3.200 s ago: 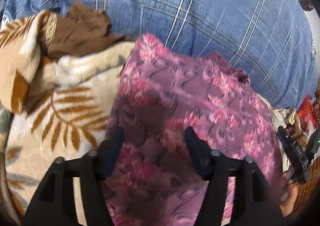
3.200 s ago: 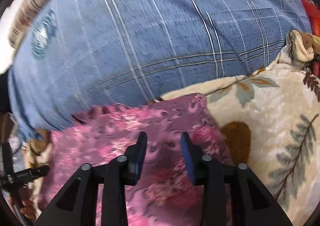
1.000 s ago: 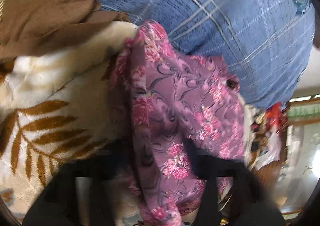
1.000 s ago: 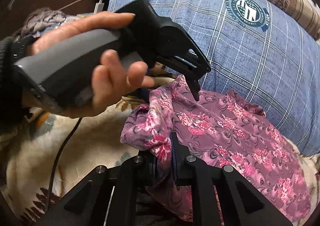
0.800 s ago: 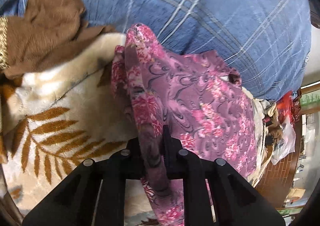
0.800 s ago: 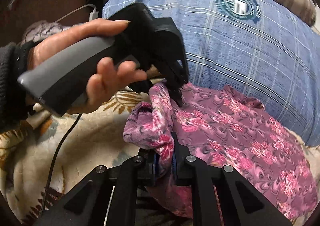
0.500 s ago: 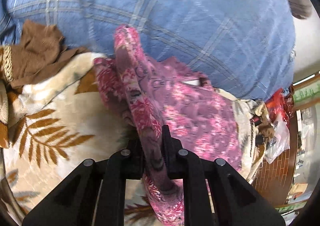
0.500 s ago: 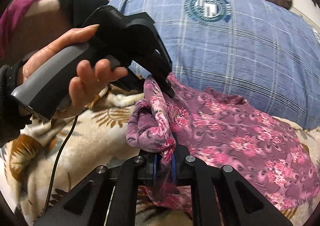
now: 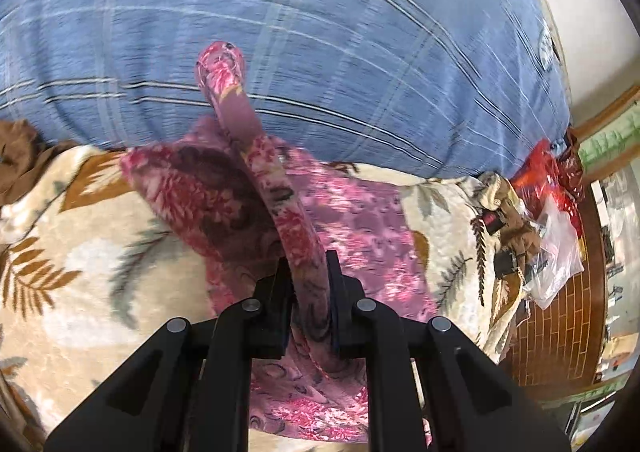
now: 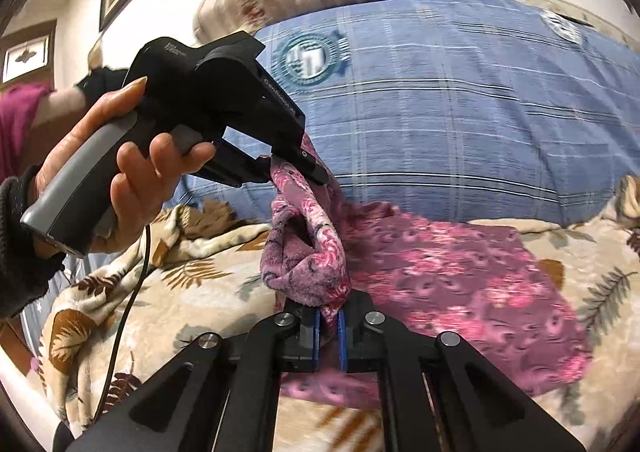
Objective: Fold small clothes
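Leafy blanket (image 9: 80,252) underneath; each hand-held gripper (image 9: 308,268) (image 10: 328,316) pinches the pink floral garment (image 10: 460,284), lifting its edge.

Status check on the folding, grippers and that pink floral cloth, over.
Left gripper and right gripper both shut on pink floral cloth. One edge lifted, rest on leaf-print blanket. Nothing blocking.

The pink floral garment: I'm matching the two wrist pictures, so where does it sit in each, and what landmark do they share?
Left wrist: the pink floral garment lies centre on the cream leaf-print blanket, one edge rising from the left tongs.
Right wrist: centre to right, a bunched edge pinched in the right tongs.
Shared landmark: the blue plaid cushion behind it.
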{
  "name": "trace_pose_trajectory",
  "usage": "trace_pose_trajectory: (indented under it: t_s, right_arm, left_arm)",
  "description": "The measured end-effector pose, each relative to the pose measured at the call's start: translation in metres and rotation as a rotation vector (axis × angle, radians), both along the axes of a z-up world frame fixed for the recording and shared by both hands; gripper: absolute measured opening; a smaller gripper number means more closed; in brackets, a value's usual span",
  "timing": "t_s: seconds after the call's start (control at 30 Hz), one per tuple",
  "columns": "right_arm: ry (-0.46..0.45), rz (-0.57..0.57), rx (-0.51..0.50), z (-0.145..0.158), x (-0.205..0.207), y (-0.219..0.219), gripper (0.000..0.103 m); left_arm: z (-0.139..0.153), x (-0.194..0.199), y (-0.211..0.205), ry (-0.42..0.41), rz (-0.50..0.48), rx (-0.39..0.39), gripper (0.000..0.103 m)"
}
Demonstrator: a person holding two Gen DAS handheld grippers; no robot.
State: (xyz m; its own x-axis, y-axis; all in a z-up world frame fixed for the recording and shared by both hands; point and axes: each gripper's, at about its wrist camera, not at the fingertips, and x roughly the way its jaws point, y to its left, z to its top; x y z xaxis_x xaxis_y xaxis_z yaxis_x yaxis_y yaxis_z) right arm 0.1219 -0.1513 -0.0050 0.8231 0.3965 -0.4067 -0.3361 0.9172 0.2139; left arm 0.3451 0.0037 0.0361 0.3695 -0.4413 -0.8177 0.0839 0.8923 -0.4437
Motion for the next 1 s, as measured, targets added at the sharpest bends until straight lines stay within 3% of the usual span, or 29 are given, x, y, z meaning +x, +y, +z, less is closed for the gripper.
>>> trace_pose_trajectory:
  t_s: [0.13,0.27,0.43,0.6,0.7,0.83,0.97,1.0]
  right_arm:
    - [0.029,-0.055,0.105,-0.012,0.0,-0.035,0.005]
    - [0.129,-0.112,0.274,-0.031,0.01,-0.075,0.005]
    - [0.198,-0.178,0.379,-0.04,0.015,-0.119,0.005]
    - [0.319,-0.252,0.471,-0.062,0.02,-0.157,0.005]
    - [0.407,-0.26,0.504,-0.077,0.025,-0.17,0.005]
    - [0.515,-0.264,0.543,-0.097,0.038,-0.18,0.005]
    - [0.515,-0.273,0.525,-0.095,0.038,-0.177,0.009]
    - [0.514,-0.275,0.52,-0.094,0.037,-0.177,0.01]
  left_arm:
    - [-0.004,0.007,-0.041,0.003,-0.029,0.04,0.012]
    - [-0.017,0.014,-0.082,0.013,-0.055,0.096,0.012]
    - [-0.037,0.028,-0.133,0.044,-0.096,0.099,0.012]
    - [-0.076,0.041,-0.183,0.127,-0.128,0.12,0.012]
    - [-0.092,0.039,-0.203,0.122,-0.132,0.165,0.012]
    - [-0.085,0.032,-0.203,0.092,-0.107,0.16,0.024]
    - [-0.055,0.023,-0.17,0.043,-0.043,0.095,0.04]
    - [-0.046,0.019,-0.153,0.02,-0.012,0.079,0.048]
